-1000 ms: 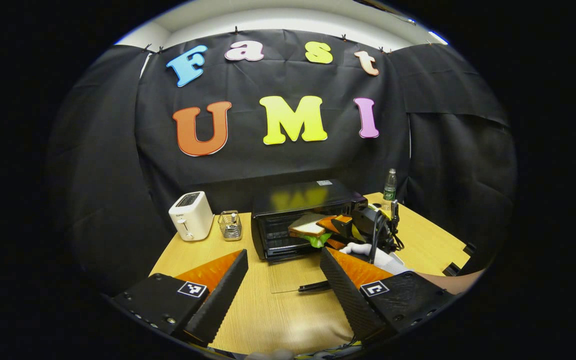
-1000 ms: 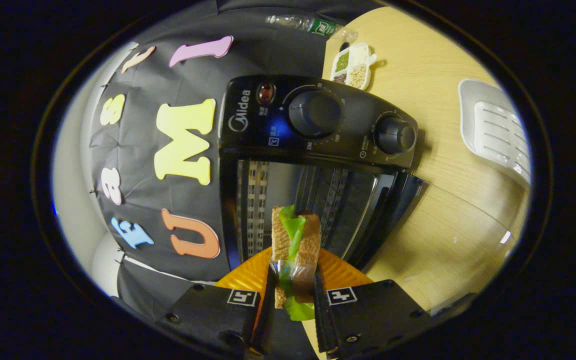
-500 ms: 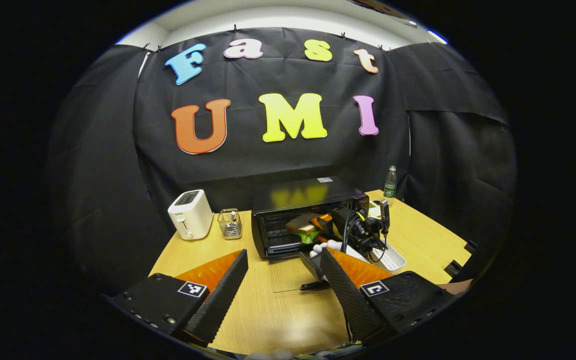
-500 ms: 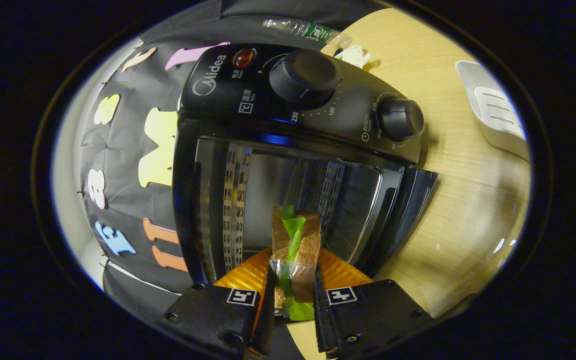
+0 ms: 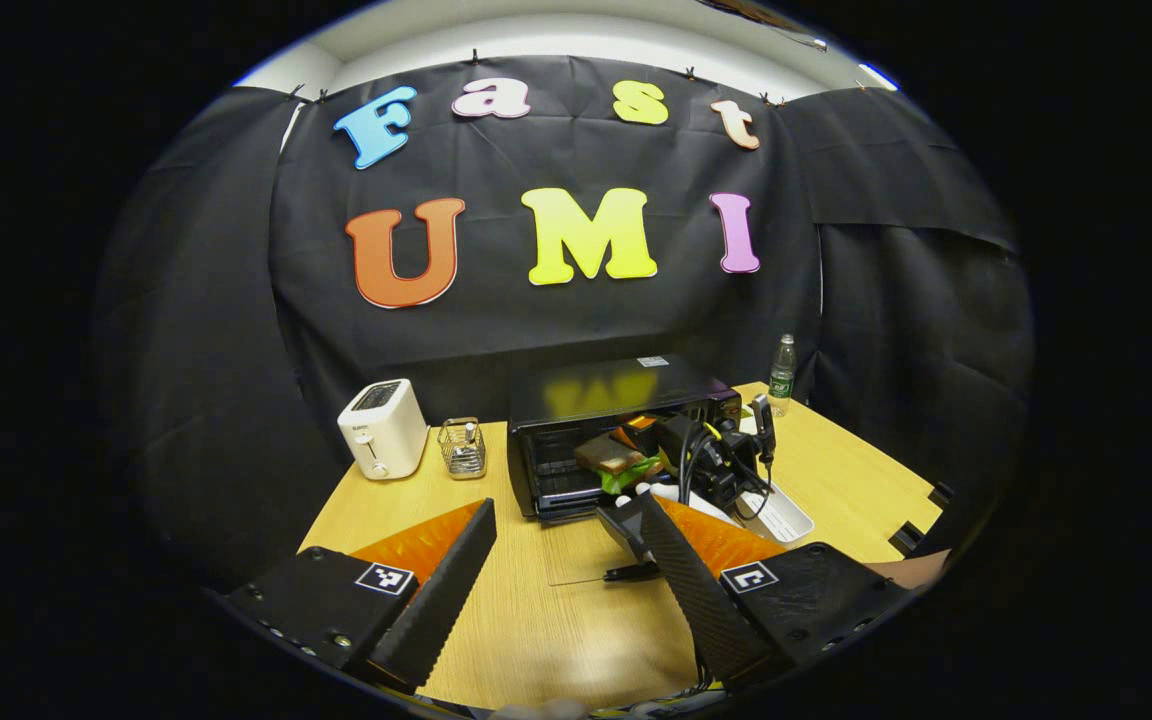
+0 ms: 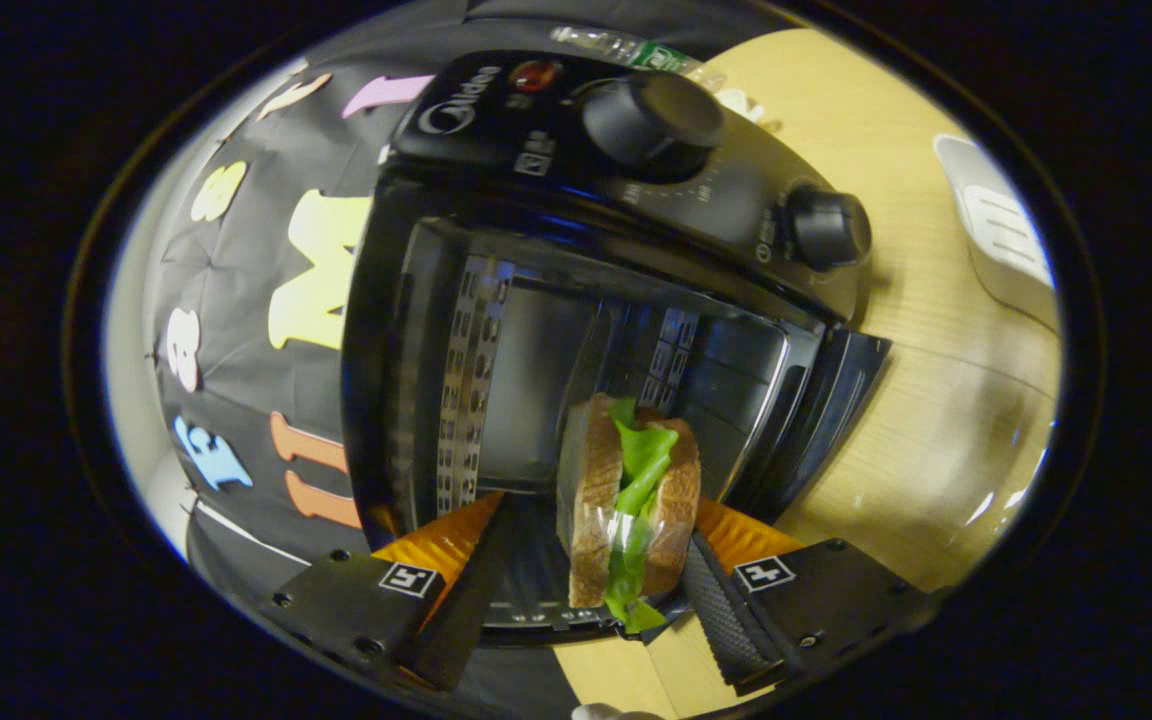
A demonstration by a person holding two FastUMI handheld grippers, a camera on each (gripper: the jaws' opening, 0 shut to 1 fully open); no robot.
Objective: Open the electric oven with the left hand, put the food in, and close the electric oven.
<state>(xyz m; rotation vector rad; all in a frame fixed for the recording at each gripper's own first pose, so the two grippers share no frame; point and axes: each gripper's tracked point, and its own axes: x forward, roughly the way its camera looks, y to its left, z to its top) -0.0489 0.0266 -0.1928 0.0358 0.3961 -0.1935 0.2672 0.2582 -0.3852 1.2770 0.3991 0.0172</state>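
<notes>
Left gripper view: the left gripper hovers over the wooden table with its fingers spread wide and nothing between them. Farther back, the black electric oven stands with its door dropped flat toward the camera. The right gripper, held by a white-gloved hand, reaches into the oven's mouth, where the sandwich sits. A white toaster and a small wire basket stand left of the oven, and a plastic bottle stands behind it on the right.

Right gripper view: the picture is rolled sideways, so the oven's control panel with two knobs runs across the top. The sandwich, bread with green lettuce, lies at the cavity's threshold. The right gripper has its fingers parted; one finger is just beside the bread, the other stands apart, so the sandwich is released. A white tray lies on the table beyond the oven.
</notes>
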